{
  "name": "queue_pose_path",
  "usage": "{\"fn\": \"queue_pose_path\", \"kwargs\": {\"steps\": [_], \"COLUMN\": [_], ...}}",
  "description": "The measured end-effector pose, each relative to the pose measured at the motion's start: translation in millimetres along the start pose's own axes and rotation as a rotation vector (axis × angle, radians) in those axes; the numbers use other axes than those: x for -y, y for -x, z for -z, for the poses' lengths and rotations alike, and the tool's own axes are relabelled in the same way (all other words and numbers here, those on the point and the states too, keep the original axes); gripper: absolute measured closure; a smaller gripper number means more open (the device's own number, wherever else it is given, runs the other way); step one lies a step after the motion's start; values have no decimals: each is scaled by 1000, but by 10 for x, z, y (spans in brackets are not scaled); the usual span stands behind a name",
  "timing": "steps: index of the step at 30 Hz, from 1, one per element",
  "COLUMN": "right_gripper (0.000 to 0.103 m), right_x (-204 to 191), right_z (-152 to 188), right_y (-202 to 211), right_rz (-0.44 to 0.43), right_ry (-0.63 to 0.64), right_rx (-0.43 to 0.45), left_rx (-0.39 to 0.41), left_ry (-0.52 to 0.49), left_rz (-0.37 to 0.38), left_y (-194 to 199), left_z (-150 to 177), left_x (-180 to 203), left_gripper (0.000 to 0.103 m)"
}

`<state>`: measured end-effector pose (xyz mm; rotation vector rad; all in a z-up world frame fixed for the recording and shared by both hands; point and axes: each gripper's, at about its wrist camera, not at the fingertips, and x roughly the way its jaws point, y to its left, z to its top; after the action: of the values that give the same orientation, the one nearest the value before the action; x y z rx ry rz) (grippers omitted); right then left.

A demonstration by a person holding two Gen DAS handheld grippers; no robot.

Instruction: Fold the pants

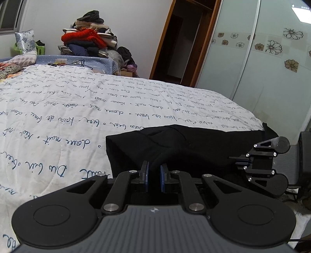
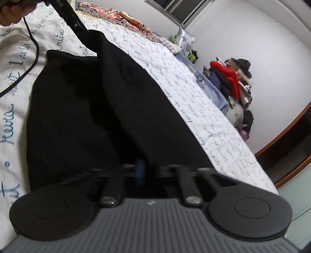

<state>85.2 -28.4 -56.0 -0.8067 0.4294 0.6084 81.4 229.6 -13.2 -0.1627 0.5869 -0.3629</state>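
Black pants (image 1: pixel 175 142) lie on the white script-printed quilt (image 1: pixel 77 109) near the bed's right corner. My left gripper (image 1: pixel 154 167) is shut, and a ridge of the black cloth is pinched between its blue pads (image 1: pixel 144 173). At the right edge, my right gripper (image 1: pixel 236 161) is shut on the pants' side edge. In the right wrist view the pants (image 2: pixel 97 116) fill the middle. The right gripper (image 2: pixel 149 169) is blurred, its jaws closed in the cloth. The left gripper (image 2: pixel 85 33) grips the far corner, lifting it into a peak.
A heap of folded clothes (image 1: pixel 87 40) sits at the bed's far side beside pillows (image 1: pixel 25 40). A flowered sliding wardrobe door (image 1: pixel 262 58) and a dark doorway (image 1: pixel 180 39) stand to the right. A black cable (image 2: pixel 33 58) trails across the quilt below a hand (image 2: pixel 9 13).
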Motion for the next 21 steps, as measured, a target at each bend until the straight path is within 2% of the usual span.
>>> {"fn": "queue_pose_path", "kwargs": {"steps": [4, 12, 15, 17, 21], "right_gripper": [98, 98, 98, 98, 96], "right_x": [-126, -264, -356, -411, -390], "right_z": [7, 68, 40, 50, 94], "right_y": [168, 696, 700, 610, 504], "right_rz": [11, -67, -107, -118, -113], "right_ry": [54, 58, 62, 68, 62], "right_rx": [24, 48, 57, 36, 25], "left_rx": [9, -12, -51, -74, -40], "left_ry": [33, 38, 90, 136, 188], "left_rz": [-2, -43, -95, -164, -213], "left_y": [101, 250, 187, 170, 384], "left_z": [42, 233, 294, 335, 303], "left_x": [-32, -25, -169, -274, -350], "left_gripper": [92, 92, 92, 92, 92]}}
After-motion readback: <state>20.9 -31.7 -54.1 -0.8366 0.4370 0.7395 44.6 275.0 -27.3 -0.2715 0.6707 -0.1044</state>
